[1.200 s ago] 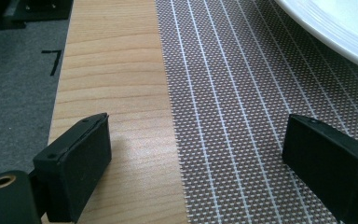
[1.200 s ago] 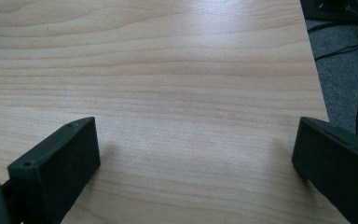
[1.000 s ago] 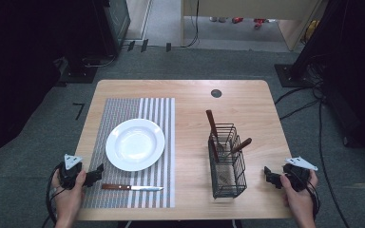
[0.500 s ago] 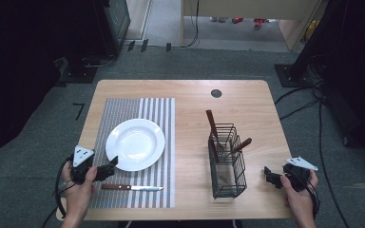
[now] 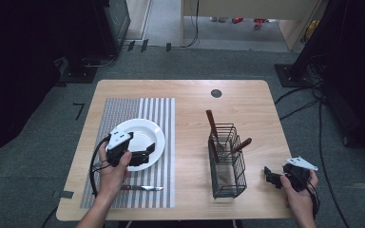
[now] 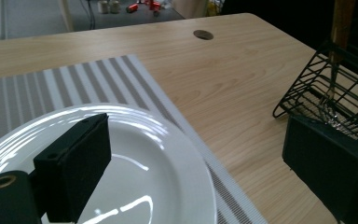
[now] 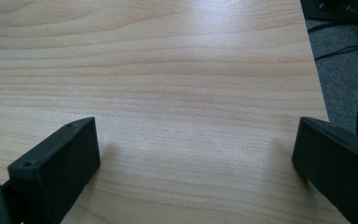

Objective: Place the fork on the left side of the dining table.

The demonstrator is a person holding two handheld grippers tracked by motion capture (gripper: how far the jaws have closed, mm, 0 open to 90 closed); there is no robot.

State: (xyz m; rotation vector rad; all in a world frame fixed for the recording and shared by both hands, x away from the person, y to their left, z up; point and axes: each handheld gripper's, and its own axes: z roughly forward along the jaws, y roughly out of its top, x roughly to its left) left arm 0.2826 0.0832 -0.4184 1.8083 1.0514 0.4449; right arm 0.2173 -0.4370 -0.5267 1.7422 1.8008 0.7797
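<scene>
High view shows the tabletop (image 5: 190, 99), one striped mat (image 5: 123, 111), one white plate (image 5: 147, 135), one wire basket (image 5: 228, 166) and one knife (image 5: 142, 188). My left hand-held gripper (image 5: 145, 155), jaws wide, has moved up from the near edge over the plate's near rim. My right hand-held gripper (image 5: 268, 175), also wide, stays low beside the basket.

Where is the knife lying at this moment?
In the high view, the knife lies flat on the striped placemat near the table's front edge, just below the white plate and the left gripper.
</scene>
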